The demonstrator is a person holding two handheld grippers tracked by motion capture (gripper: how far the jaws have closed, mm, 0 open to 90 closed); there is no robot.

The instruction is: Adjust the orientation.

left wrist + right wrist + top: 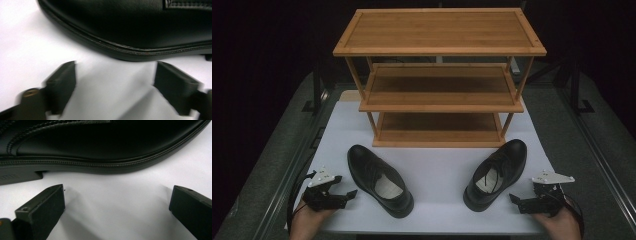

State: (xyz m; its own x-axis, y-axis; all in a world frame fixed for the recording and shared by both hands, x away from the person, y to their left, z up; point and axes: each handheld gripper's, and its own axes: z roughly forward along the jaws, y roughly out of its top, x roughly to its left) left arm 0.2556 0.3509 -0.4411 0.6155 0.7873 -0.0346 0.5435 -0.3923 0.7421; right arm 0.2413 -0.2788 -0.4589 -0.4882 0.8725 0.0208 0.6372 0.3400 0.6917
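two black dress shoes are lying on the white counter [437, 215] in front of a three-tier wooden shoe rack [439, 75], one left shoe [379, 179] and one right shoe [496, 174], well apart with bare counter lying between them. the left hand-held gripper [346, 195] is resting near the counter's front left edge, jaws released and empty, just beside the left shoe's outer side. the right hand-held gripper [518, 201] is sitting near the front right edge, jaws spread wide and empty, just short of the right shoe's heel. all three rack shelves are standing open behind the shoes' toes.
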